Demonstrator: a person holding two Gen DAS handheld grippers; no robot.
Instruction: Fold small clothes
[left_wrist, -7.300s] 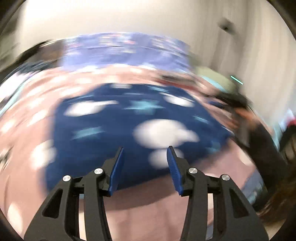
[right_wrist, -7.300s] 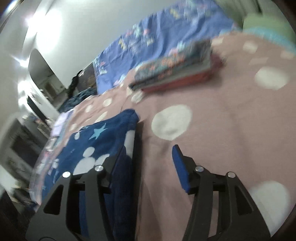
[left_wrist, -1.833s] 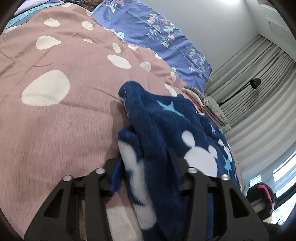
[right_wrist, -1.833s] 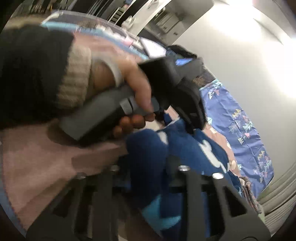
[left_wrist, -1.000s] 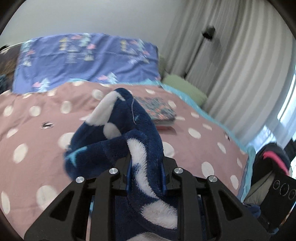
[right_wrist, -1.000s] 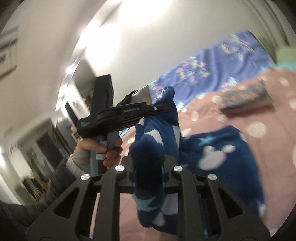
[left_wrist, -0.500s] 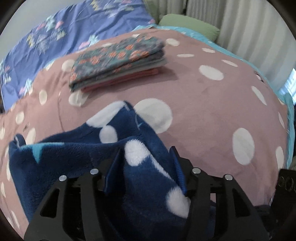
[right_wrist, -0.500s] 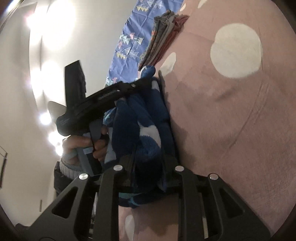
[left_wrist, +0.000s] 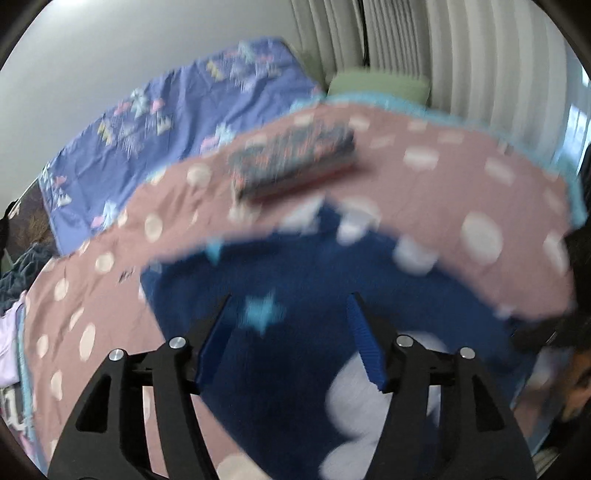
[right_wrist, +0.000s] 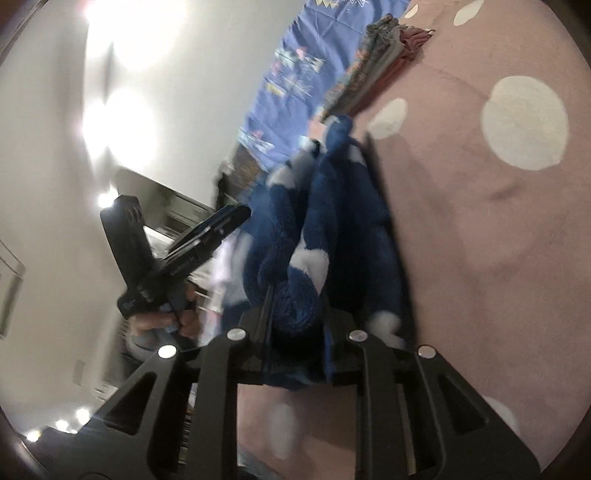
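Observation:
A dark blue fleece garment (left_wrist: 295, 266) with white blobs and pale stars lies spread on the pink dotted bedspread (left_wrist: 461, 177). My left gripper (left_wrist: 289, 299) hovers over it, jaws opening wide, nothing pinched between the blue pads. In the right wrist view a bunched fold of the same fleece (right_wrist: 314, 221) fills the gap of my right gripper (right_wrist: 297, 306). Its jaws are opening, and the pads still touch the cloth. The left gripper (right_wrist: 207, 236) shows there too, held by a hand (right_wrist: 162, 317) just beside the fleece.
A folded stack of patterned clothes (left_wrist: 291, 162) (right_wrist: 373, 70) lies farther up the bed. Behind it are a purple printed sheet (left_wrist: 177, 122), a green pillow (left_wrist: 376, 83) and pale curtains (left_wrist: 461, 55). Loose laundry (left_wrist: 22, 269) lies off the bed's left edge.
The left gripper let go of the fleece, opened wide and drew back; the cloth dropped flat onto the bed. The right gripper sank towards the bedspread with its fold, jaws slightly wider.

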